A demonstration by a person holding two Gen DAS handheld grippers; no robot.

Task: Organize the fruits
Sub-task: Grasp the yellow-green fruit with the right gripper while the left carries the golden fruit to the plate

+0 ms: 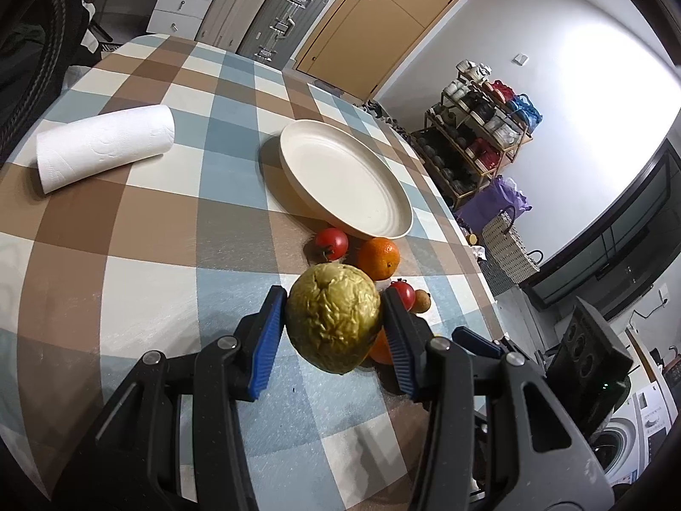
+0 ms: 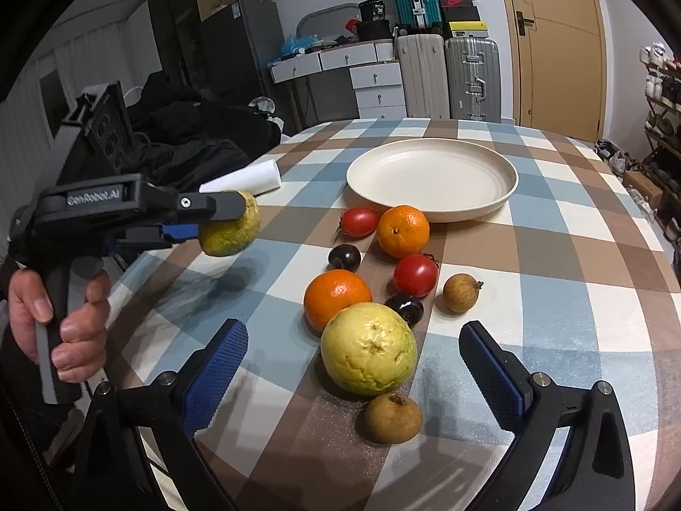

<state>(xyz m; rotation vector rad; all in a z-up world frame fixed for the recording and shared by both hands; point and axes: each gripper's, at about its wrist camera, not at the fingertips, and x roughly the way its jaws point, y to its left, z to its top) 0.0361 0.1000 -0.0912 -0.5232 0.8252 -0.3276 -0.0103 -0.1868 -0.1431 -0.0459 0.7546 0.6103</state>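
Gripping a wrinkled yellow-green guava (image 1: 333, 319) between its two blue pads, the left gripper (image 1: 334, 319) holds the fruit lifted off the checked tablecloth (image 1: 127, 230), probably to carry it to the cream plate (image 1: 344, 179), which lies ahead of it, beyond a tomato (image 1: 331, 242) and an orange (image 1: 378, 258). The right gripper (image 2: 353, 366) has its jaws spread wide and holds nothing; a second guava (image 2: 368, 348) sits on the cloth between and just ahead of its fingers, so I judge it is ready to take that one. The other small fruits stay grouped further ahead, before the plate.
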